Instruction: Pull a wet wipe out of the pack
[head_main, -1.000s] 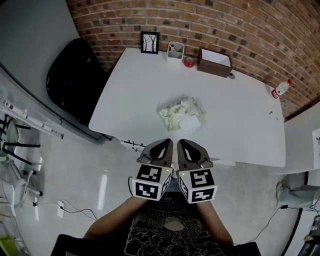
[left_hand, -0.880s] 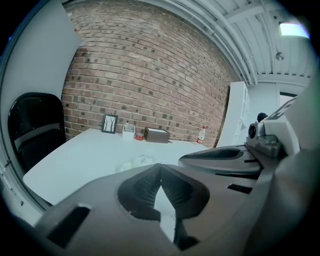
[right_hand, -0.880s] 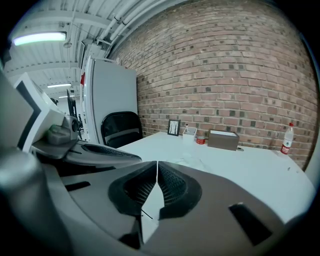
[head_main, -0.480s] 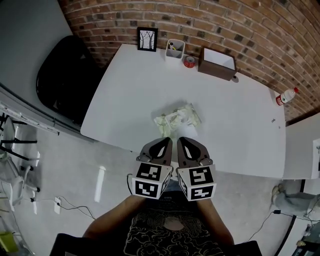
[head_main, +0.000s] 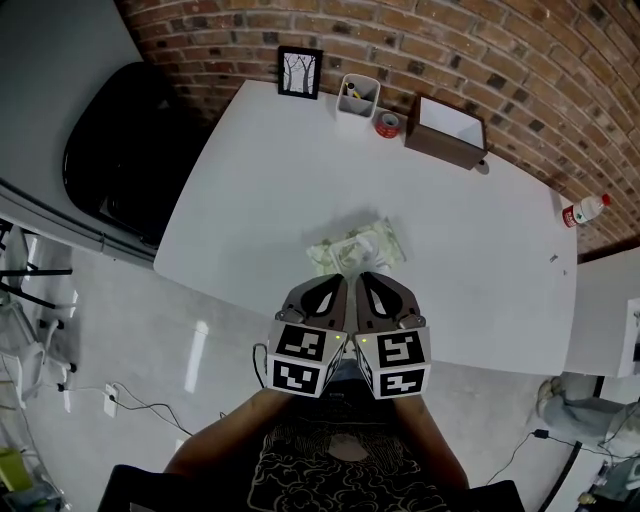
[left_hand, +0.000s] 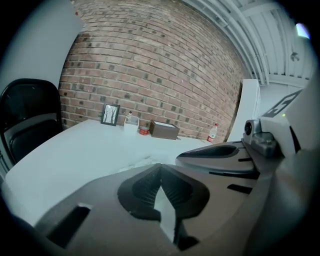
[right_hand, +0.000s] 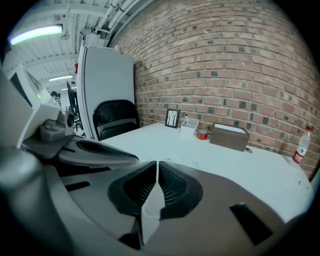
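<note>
The wet wipe pack (head_main: 355, 247) is a crumpled pale yellow-green packet with a white flap, lying near the front edge of the white table (head_main: 260, 180). My left gripper (head_main: 337, 282) and right gripper (head_main: 362, 280) are held side by side close to my body, just short of the table's near edge and of the pack. Both are shut with nothing between the jaws, as the left gripper view (left_hand: 160, 168) and the right gripper view (right_hand: 156, 166) show. Over the jaws the pack (left_hand: 140, 163) shows only as a low pale shape.
Along the brick wall at the table's far side stand a framed picture (head_main: 300, 72), a white pen holder (head_main: 358, 96), a red tape roll (head_main: 389, 124) and a brown box (head_main: 447, 130). A bottle (head_main: 585, 211) is at the right edge. A black chair (head_main: 120, 150) is on the left.
The view has moved toward the table, so the pack now lies closer to the two grippers. Both grippers stay shut and side by side.
</note>
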